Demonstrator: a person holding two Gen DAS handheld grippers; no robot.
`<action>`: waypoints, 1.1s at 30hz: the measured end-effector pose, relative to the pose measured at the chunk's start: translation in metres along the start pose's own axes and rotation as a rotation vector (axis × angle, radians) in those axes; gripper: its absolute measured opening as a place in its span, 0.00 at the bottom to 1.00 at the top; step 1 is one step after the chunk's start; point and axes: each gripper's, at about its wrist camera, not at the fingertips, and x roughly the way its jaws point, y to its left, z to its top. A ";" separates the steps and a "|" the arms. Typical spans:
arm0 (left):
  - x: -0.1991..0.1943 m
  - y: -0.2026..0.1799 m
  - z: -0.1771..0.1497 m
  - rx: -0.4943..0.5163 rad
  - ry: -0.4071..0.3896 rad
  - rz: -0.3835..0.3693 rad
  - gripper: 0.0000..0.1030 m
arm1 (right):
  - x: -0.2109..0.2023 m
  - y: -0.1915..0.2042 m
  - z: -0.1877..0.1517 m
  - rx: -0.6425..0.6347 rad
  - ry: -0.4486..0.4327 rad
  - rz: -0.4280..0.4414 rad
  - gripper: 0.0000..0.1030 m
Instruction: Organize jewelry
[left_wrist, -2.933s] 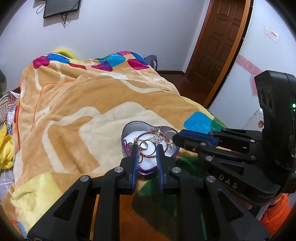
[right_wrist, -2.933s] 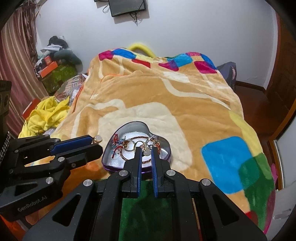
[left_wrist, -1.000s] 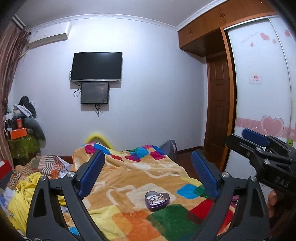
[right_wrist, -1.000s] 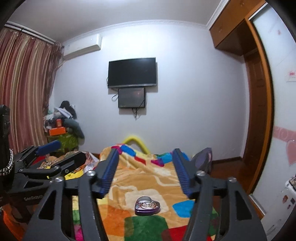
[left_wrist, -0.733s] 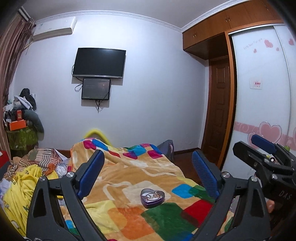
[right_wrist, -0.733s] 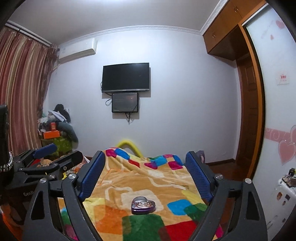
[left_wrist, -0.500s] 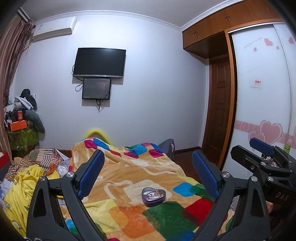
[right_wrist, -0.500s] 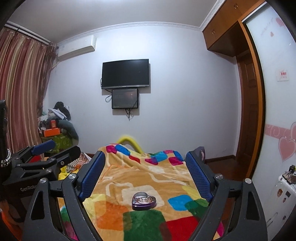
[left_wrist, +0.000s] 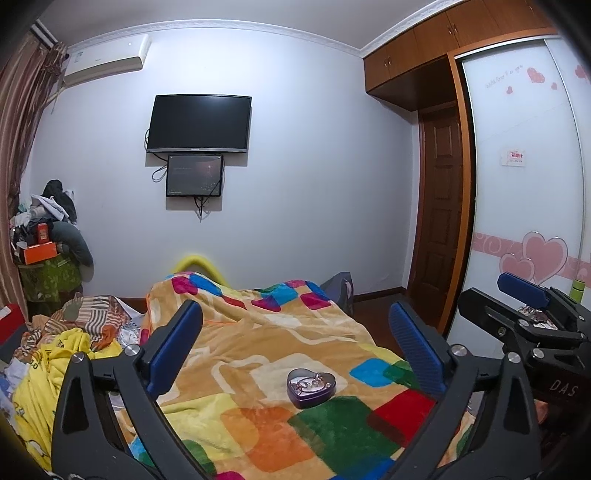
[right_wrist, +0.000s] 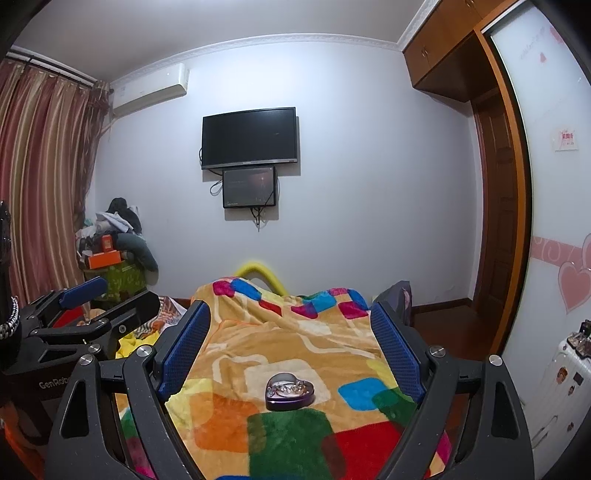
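A purple heart-shaped tin (left_wrist: 311, 387) with several rings and bracelets in it sits on the colourful blanket (left_wrist: 258, 343); it also shows in the right wrist view (right_wrist: 289, 396). My left gripper (left_wrist: 295, 339) is open wide and empty, held well back from the tin. My right gripper (right_wrist: 290, 336) is open wide and empty, also held back. The right gripper shows at the right edge of the left wrist view (left_wrist: 524, 310). The left gripper shows at the left of the right wrist view (right_wrist: 99, 299).
The bed runs toward a white wall with a TV (left_wrist: 199, 123). Yellow and striped clothes (left_wrist: 55, 350) lie left of the bed. A cluttered pile (right_wrist: 114, 251) stands by the curtain. A wooden door (left_wrist: 439, 236) and a wardrobe (left_wrist: 535, 221) are on the right.
Both grippers were shut close over the tin; they have pulled far back and opened wide. In the last half second the views have hardly shifted.
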 end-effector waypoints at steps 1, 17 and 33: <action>0.000 0.000 0.000 0.000 0.003 -0.003 0.99 | 0.000 0.000 0.000 0.001 0.001 0.000 0.84; 0.004 -0.001 -0.003 0.004 0.022 -0.016 0.99 | -0.002 -0.001 0.002 0.005 0.015 -0.003 0.84; 0.008 -0.001 -0.006 -0.008 0.038 -0.027 0.99 | -0.001 -0.004 0.001 0.016 0.021 -0.003 0.84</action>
